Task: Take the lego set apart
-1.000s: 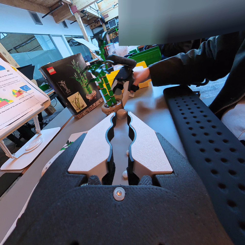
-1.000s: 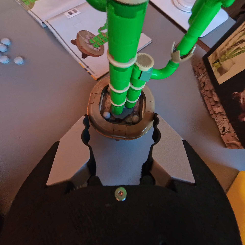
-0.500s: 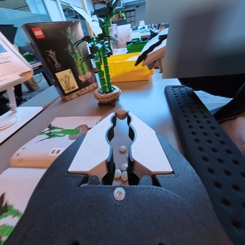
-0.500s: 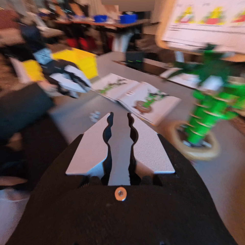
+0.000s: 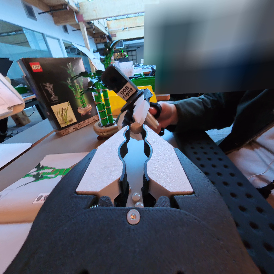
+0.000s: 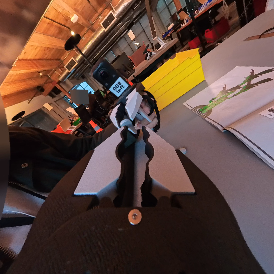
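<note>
The lego bamboo plant (image 5: 103,106) stands upright in its tan pot (image 5: 104,130) on the grey table (image 5: 66,142). My left gripper (image 5: 135,129) is shut on a small round tan lego piece (image 5: 135,126) at its tips, held above the table just right of the pot. My right gripper (image 6: 133,130) points at the left gripper (image 6: 126,123), tip to tip, with its jaws a narrow gap apart and nothing between them. It shows in the left wrist view (image 5: 130,118), held by a hand right behind the round piece (image 6: 125,122).
The lego box (image 5: 59,92) stands behind the plant, with a yellow bin (image 6: 175,80) farther back. An open instruction booklet (image 6: 231,106) lies on the table. Loose pale round pieces (image 5: 135,197) lie under my left fingers. A black perforated panel (image 5: 222,185) runs along the right. The tips of both grippers are at nearly the same place. The black perforated panel (image 5: 222,185) is about equally far from each gripper, around 20 cm.
My right gripper left the pot, narrowed its jaws and swung round to face the left gripper. The left gripper kept the round piece and now meets the right one beside the pot.
</note>
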Motion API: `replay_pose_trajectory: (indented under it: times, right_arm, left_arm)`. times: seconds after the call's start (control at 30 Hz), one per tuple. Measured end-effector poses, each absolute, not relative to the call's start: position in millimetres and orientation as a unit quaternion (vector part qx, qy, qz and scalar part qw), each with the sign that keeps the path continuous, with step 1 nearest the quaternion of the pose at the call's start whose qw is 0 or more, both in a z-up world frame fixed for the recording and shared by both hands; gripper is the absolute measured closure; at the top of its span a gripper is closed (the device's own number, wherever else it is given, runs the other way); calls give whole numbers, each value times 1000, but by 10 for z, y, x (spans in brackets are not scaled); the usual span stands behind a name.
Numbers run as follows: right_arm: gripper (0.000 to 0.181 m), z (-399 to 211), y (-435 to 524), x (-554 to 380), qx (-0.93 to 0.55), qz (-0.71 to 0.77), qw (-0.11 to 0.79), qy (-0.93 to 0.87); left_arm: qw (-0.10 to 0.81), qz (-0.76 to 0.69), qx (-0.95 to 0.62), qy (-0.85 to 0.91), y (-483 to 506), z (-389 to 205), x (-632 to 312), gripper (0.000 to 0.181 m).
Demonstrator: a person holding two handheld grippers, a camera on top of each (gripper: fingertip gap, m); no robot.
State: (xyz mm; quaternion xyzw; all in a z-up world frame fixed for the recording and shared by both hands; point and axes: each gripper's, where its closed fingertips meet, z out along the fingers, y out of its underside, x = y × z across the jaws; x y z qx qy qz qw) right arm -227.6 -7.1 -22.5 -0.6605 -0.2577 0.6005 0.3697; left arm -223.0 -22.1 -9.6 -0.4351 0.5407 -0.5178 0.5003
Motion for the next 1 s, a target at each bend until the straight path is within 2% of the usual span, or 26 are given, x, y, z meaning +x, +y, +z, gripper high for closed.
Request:
replay_pose_trajectory:
  times: [0.2,0.37,0.7,1.0]
  right_arm:
    - [162,-224,-100,-2193,-661,553,420,-286]
    - [162,-78,-201,-2213,-626,604,428,-245]
    - [168,-95,-302,-2333,-589,715,332,-178]
    - [164,-46,-330,-2338,-550,780,266,-136]
  left_arm:
    - [504,-515,-420,552,-273,-87,-2233,167]
    - [514,-505,-395,570,-349,-83,-2252,167]
    - [528,-488,-370,588,-404,-83,-2280,167]
    - [531,-487,-365,589,-421,-70,-2277,167]
